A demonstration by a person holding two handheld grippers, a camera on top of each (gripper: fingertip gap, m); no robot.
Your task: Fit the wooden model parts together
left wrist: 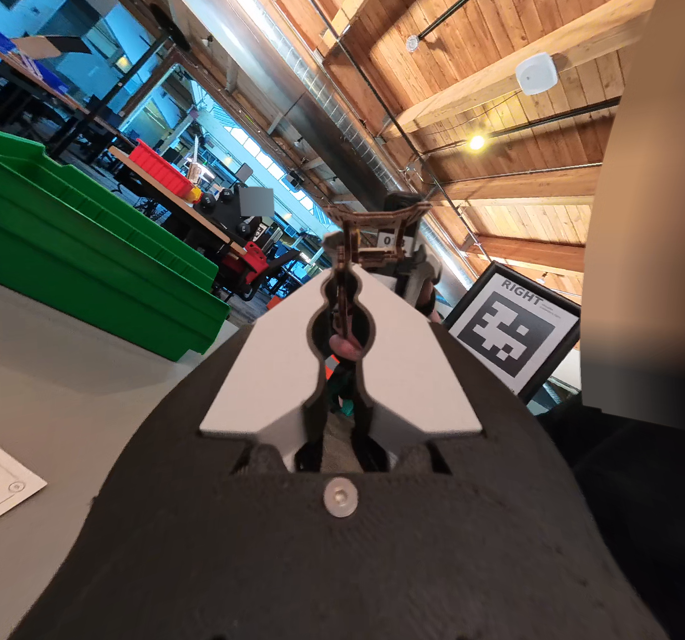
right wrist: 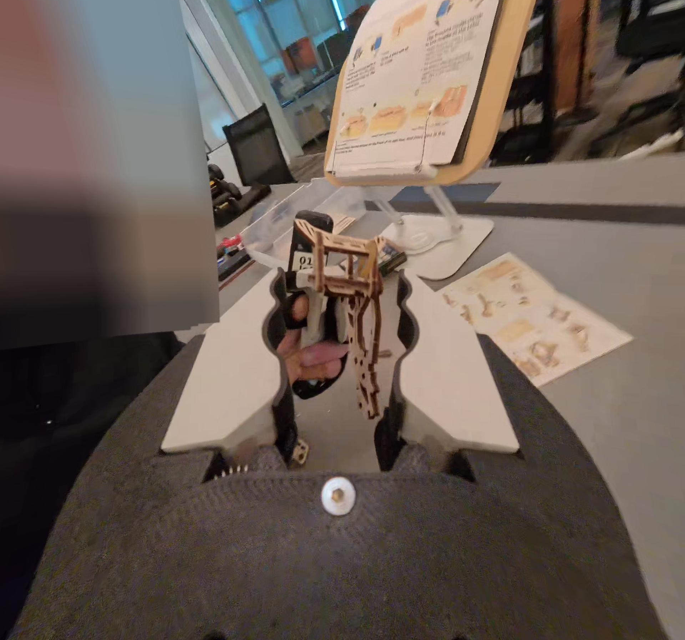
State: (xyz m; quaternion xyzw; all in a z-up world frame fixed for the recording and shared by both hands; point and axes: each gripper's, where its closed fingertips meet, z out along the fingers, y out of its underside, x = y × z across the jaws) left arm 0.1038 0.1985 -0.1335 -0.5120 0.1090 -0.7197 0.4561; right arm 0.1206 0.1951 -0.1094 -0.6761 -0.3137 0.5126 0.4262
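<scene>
Left gripper (left wrist: 343, 274) apparently pinches the laser-cut wooden model (right wrist: 350, 289)

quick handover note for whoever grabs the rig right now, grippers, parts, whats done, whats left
Left hand-held gripper: shut on the wooden model, pinching its flat plate, held in the air.
Right hand-held gripper: open, facing the model, gripping nothing.
Done: the model's frame is partly assembled.
Left: more parts to fit; a loose wooden piece lies on the table. Instruction sheet lies to the right.

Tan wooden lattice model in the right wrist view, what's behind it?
The black and white left gripper, gripped by a person's hand, over grey table. Its grip point is covered.
</scene>
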